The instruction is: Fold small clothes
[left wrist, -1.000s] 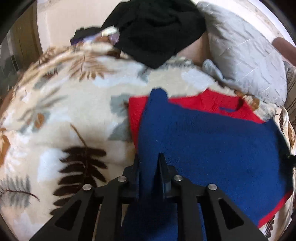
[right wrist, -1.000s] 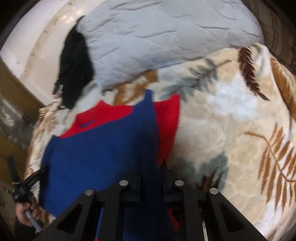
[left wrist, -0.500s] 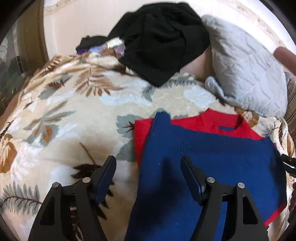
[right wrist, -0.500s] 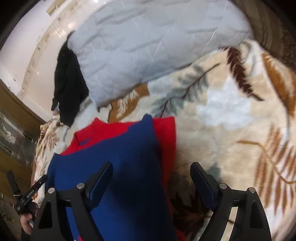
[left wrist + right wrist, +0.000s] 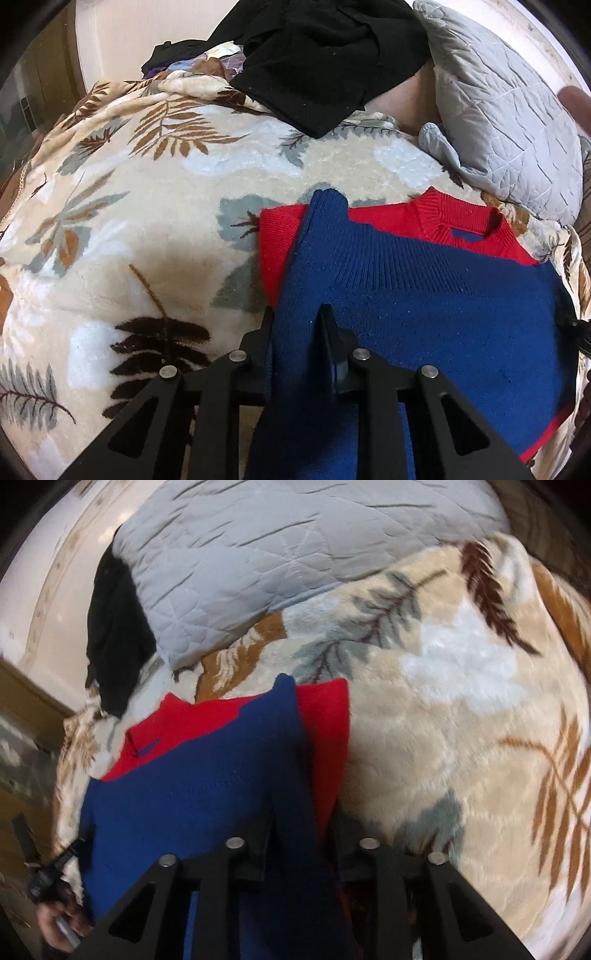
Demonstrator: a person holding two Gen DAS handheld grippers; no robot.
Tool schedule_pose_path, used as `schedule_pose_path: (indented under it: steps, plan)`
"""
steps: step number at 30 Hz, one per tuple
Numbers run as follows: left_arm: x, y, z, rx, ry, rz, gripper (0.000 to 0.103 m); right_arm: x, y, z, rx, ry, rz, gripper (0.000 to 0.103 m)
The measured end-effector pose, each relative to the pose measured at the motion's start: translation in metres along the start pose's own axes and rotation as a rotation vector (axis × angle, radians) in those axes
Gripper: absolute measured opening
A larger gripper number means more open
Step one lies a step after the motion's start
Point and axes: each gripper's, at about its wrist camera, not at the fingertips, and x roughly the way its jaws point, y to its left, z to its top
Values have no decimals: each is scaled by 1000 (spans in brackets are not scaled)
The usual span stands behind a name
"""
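A blue sweater (image 5: 424,302) with red shoulders and collar lies flat on the leaf-patterned blanket (image 5: 129,221); a blue sleeve is folded over each side. My left gripper (image 5: 297,325) is at the sweater's left edge. Its jaws are closing and pinch a ridge of blue knit. In the right wrist view the sweater (image 5: 203,775) fills the lower left. My right gripper (image 5: 303,823) straddles its right edge with jaws closing. Blue and red fabric sits between them, and the pads do not visibly press on it.
Black clothes (image 5: 321,55) are piled at the far end of the bed, beside a grey quilted pillow (image 5: 509,122). That pillow (image 5: 277,565) also lies beyond the sweater in the right wrist view. A hand (image 5: 51,919) shows at that view's lower left.
Both grippers were shut on the blue knit a second ago, then opened wide and drew back. Now both have narrowed again around the sweater's edges.
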Motion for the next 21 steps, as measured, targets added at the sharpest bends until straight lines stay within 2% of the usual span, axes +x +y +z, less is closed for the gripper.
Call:
schedule_pose_path:
  steps: [1,5,6,7,10,13,16,21]
  plan:
    - [0,0,-1,-3,0,2,26,-10,-2,-4,1,-28,-18,73]
    - [-4,0,-1,-14,-7,14,32,-54,-11,-32,51,-108,41,73]
    - [-7,-1,-2,-15,-12,21,36,-64,-13,-43,71,-114,68,74]
    - [-10,0,-3,-17,-16,32,46,-72,-14,-52,86,-116,96,74]
    - [-28,2,-6,-27,-44,45,57,-93,-15,-97,138,-105,207,75]
    - [-53,3,-14,-31,-96,55,72,-86,-17,-140,235,-44,297,78]
    - [-76,-4,-28,-31,-130,19,73,-61,-20,-158,343,30,355,78]
    - [-82,-41,-41,52,-129,-21,79,-53,-26,-142,464,-67,364,78]
